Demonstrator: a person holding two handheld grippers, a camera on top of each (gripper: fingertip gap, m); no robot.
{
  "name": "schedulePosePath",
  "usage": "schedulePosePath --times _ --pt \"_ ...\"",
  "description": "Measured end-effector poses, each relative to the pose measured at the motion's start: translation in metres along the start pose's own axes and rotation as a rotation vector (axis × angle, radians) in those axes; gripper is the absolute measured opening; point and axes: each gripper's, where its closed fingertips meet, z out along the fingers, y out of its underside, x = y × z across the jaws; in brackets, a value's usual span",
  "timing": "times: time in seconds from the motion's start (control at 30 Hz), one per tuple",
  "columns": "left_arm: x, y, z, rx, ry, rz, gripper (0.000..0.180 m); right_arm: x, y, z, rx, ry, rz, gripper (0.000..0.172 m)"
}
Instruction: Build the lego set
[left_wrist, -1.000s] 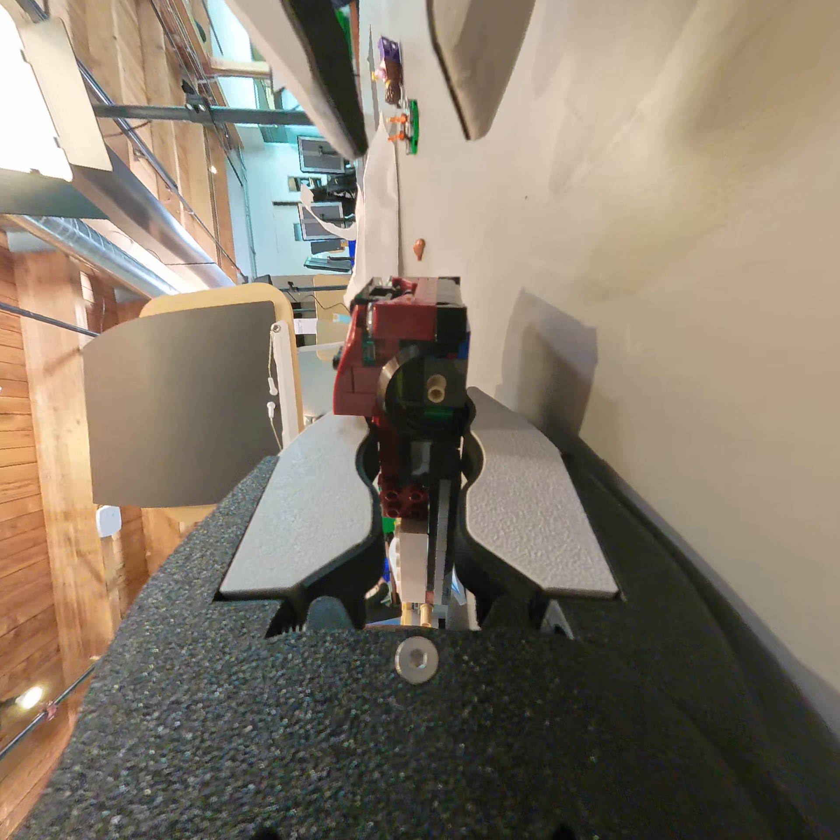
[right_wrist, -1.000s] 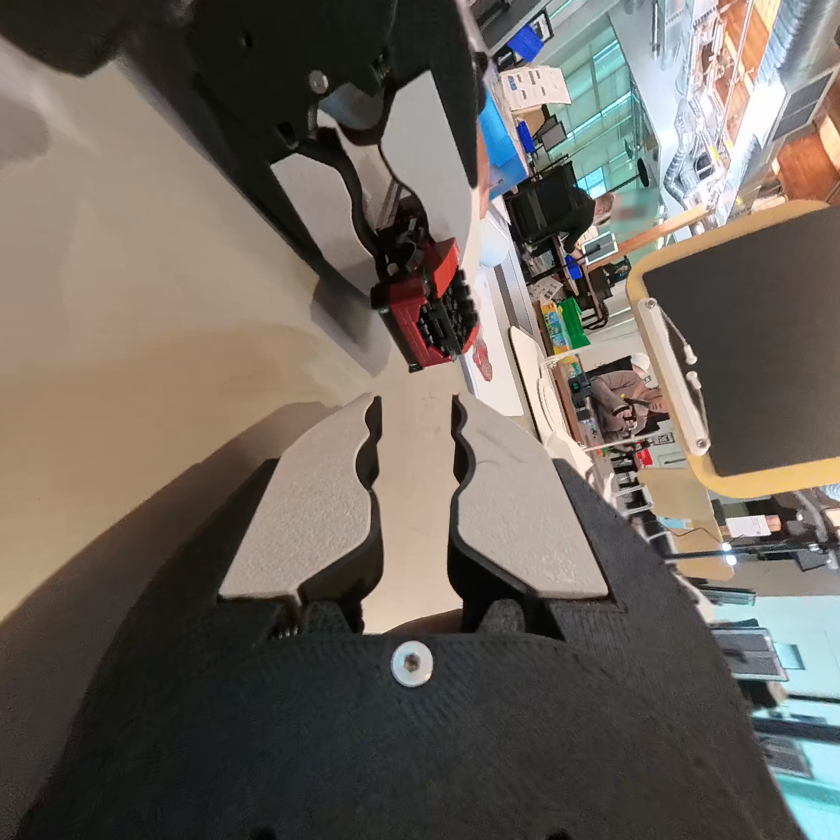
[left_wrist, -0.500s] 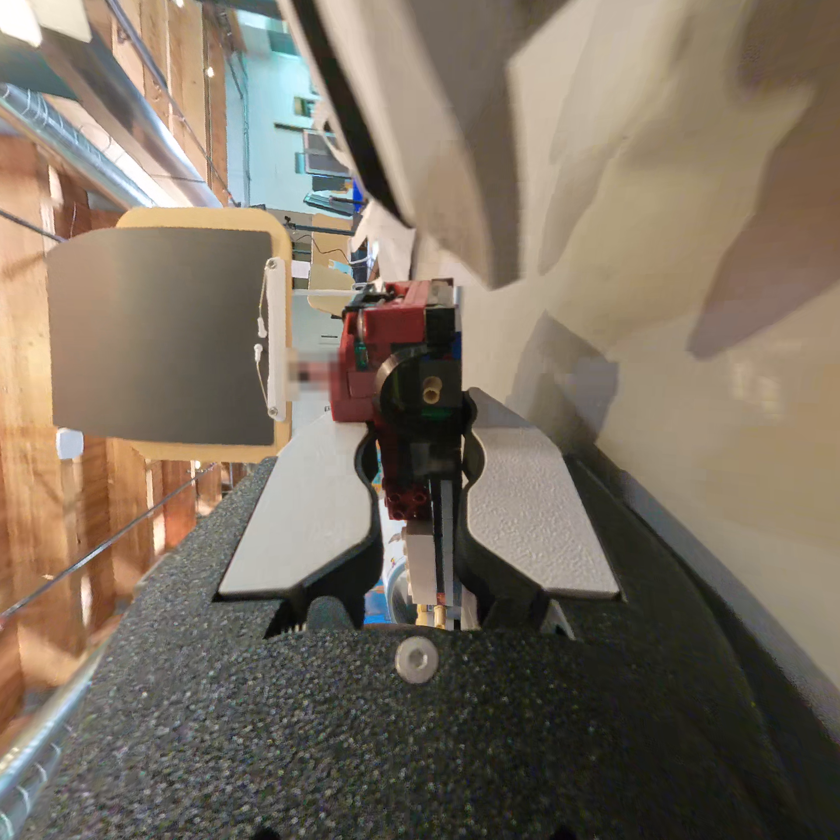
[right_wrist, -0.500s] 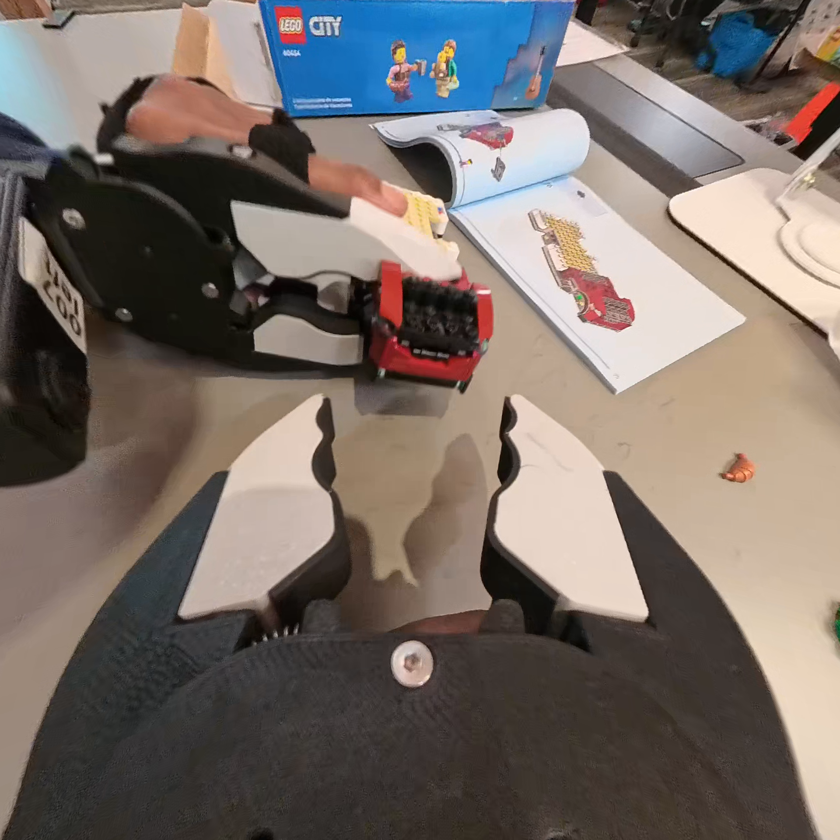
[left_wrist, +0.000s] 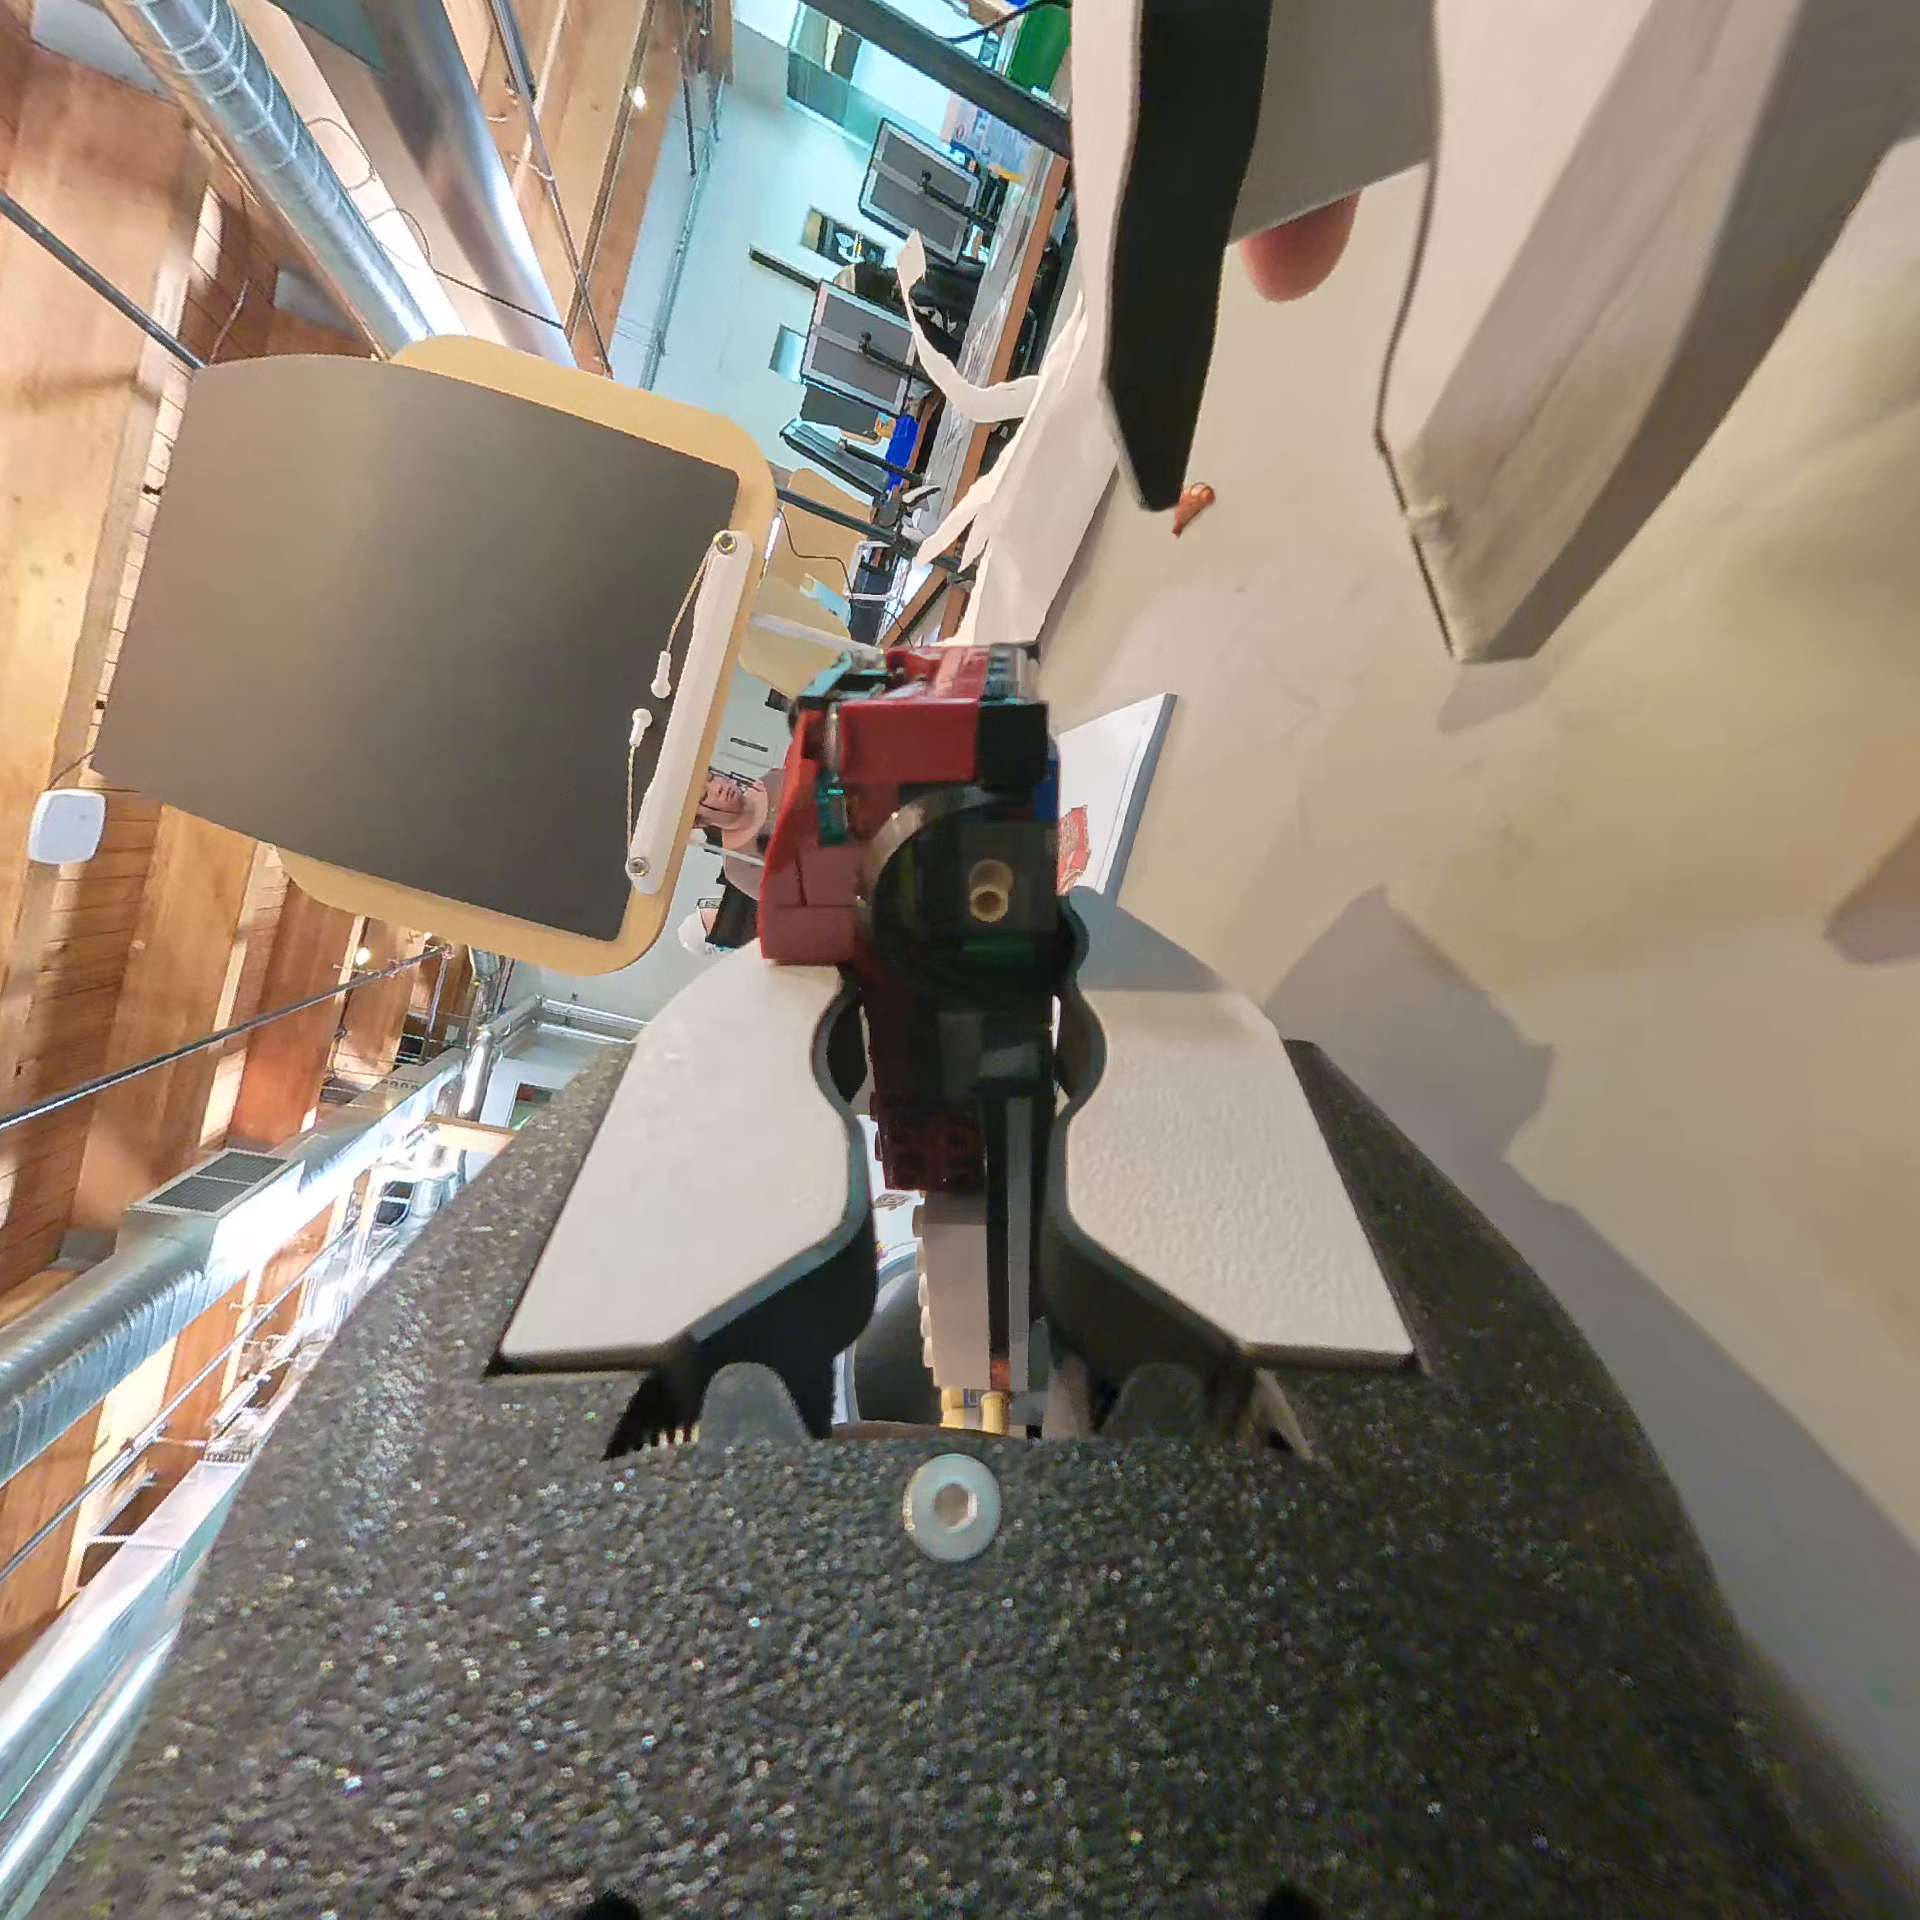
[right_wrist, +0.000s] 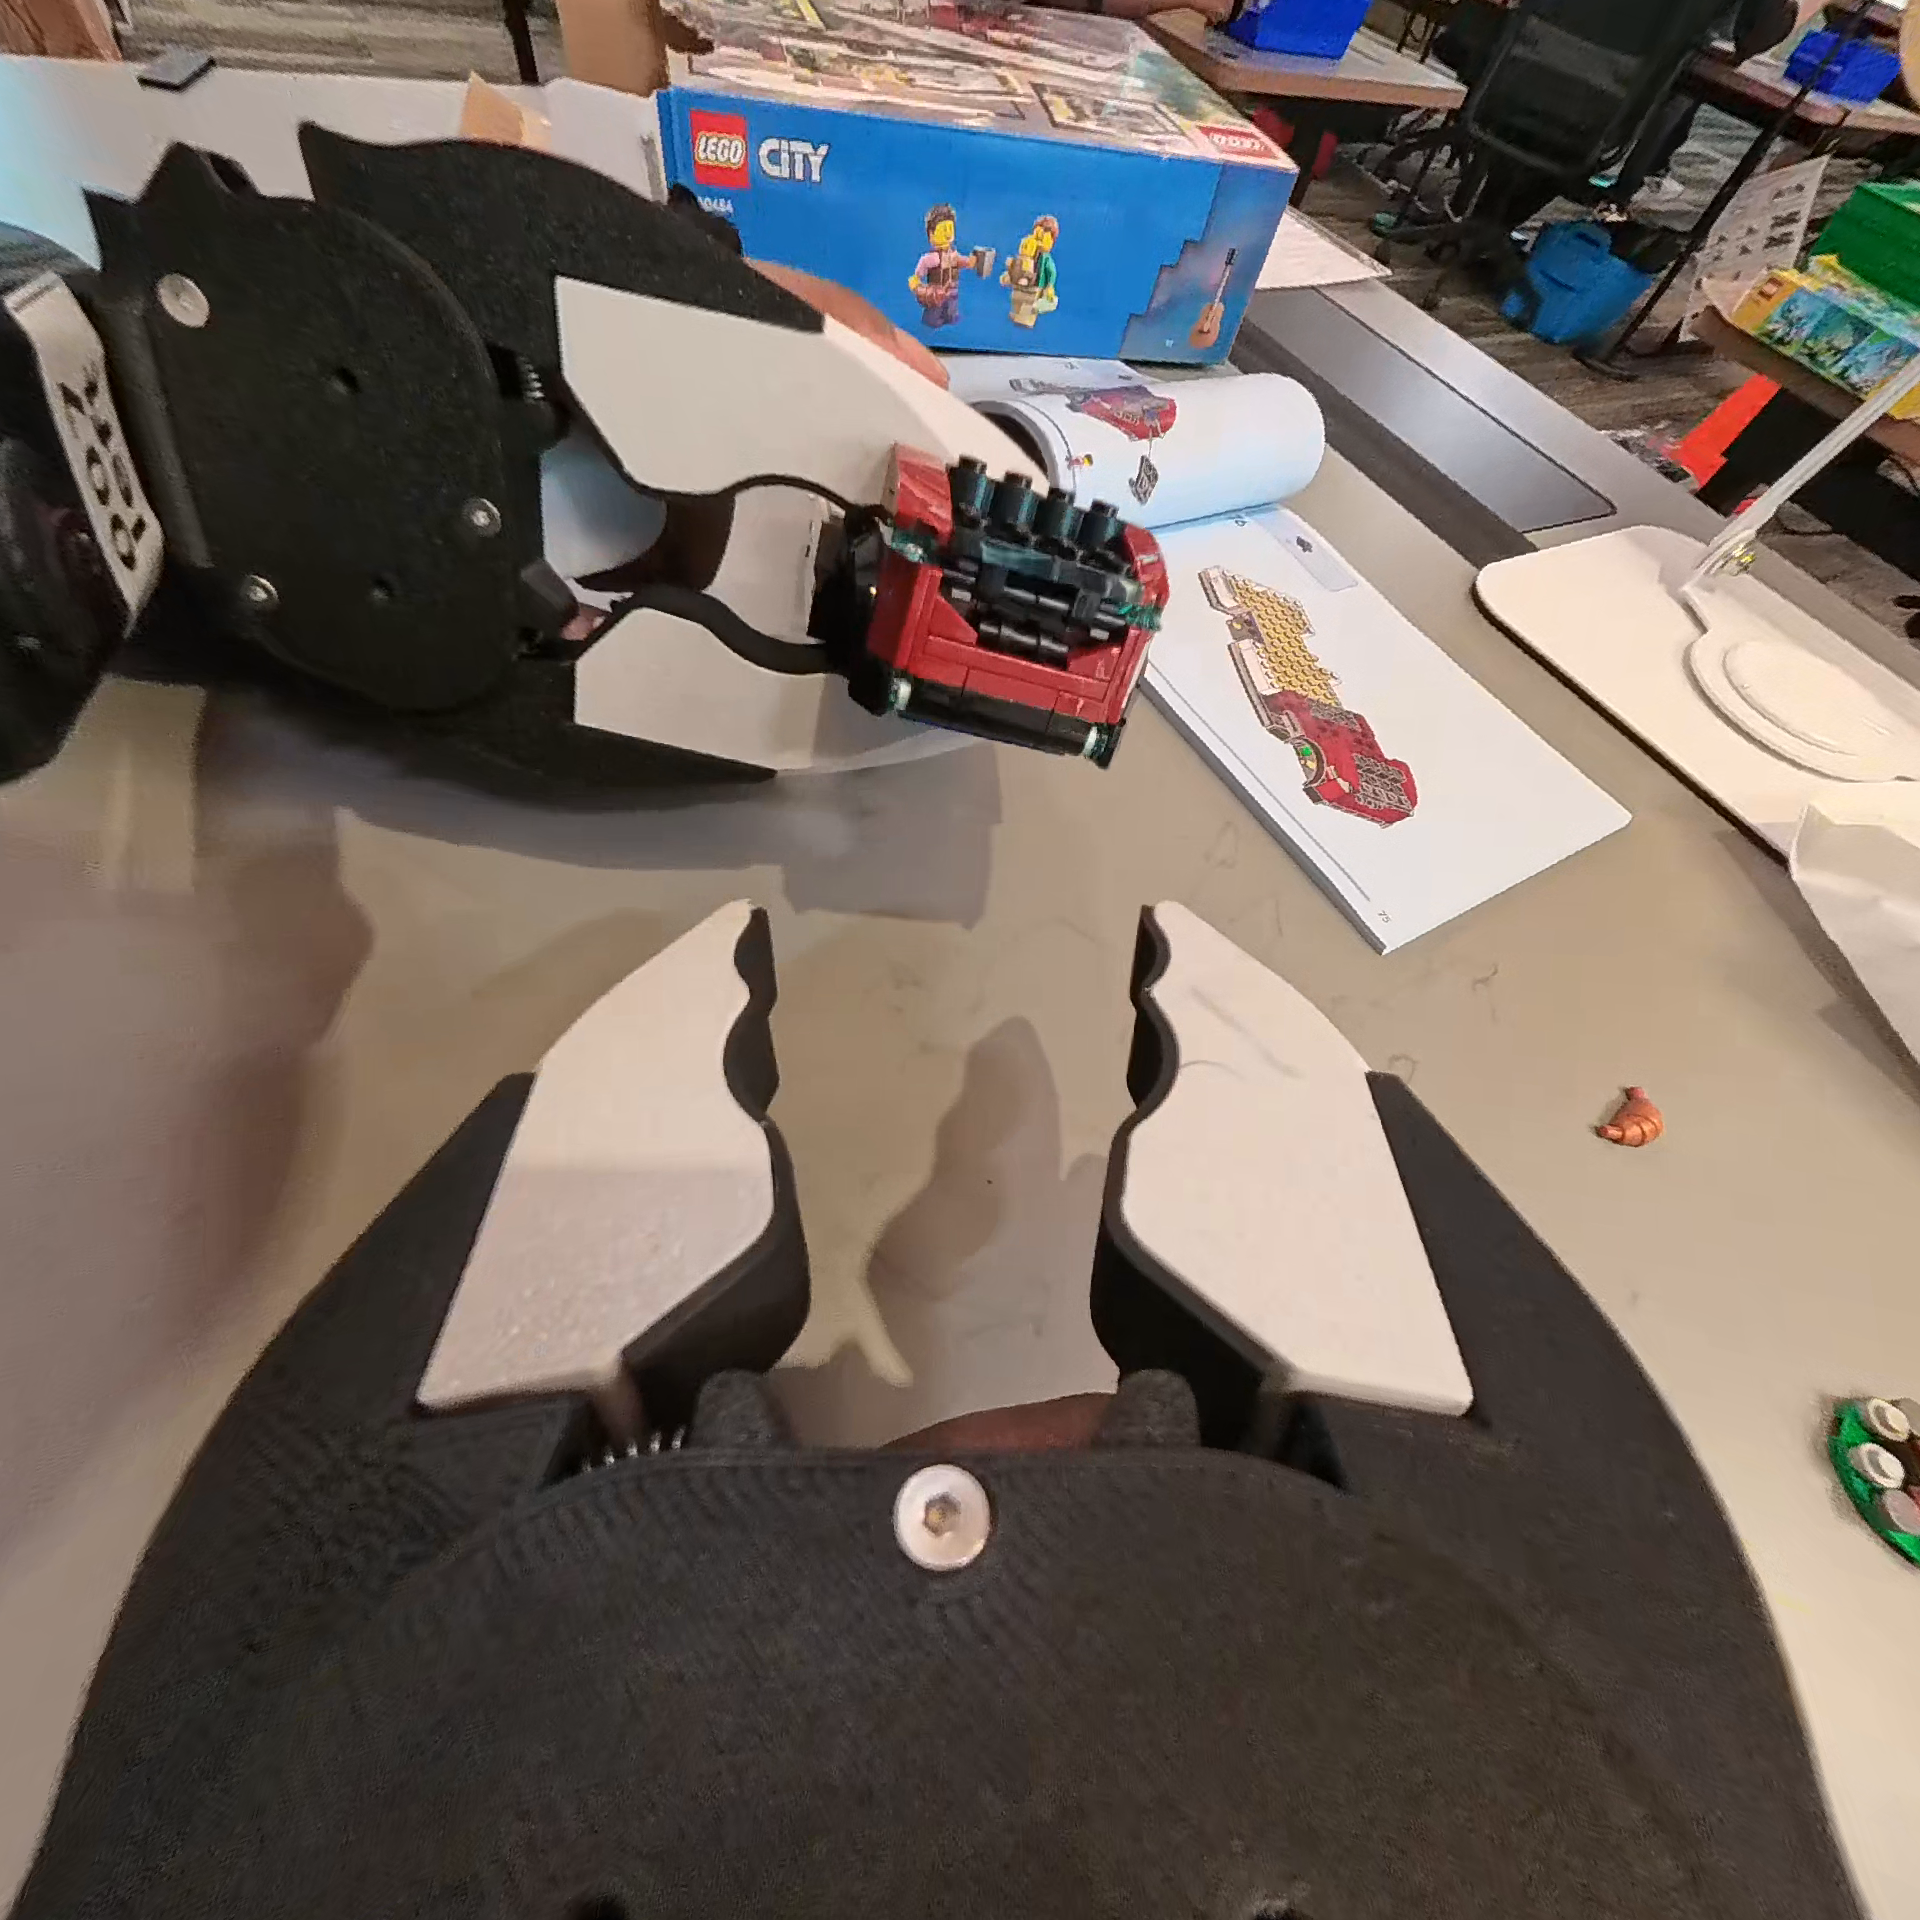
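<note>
A: Where is the toy car (right_wrist: 1013, 613)?
B: Clamped in the left gripper (right_wrist: 831, 597), clear of the counter (right_wrist: 1091, 935), ahead and slightly left of the right gripper (right_wrist: 951, 997), long axis running back between the left jaws.
A: The right jaws?
B: Wide apart, nothing between them. The car is studded red-and-black plastic; a paper booklet (right_wrist: 1382, 727) lies beyond it.

Open-plan office (monitors (left_wrist: 920, 192), desks (right_wrist: 1340, 62))

Black speckled hand-held gripper (right_wrist: 951, 925) — white scalloped fingers (right_wrist: 644, 1122), one silver screw (right_wrist: 942, 1516).
</note>
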Motion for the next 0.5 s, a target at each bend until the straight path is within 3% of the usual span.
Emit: schedulePosePath --times 0.5 --pt "0.034 -0.02 -0.009 0.037 0.058 0.215 0.034 0.002 -0.007 0.007 0.005 -0.096 0.211 0.069"
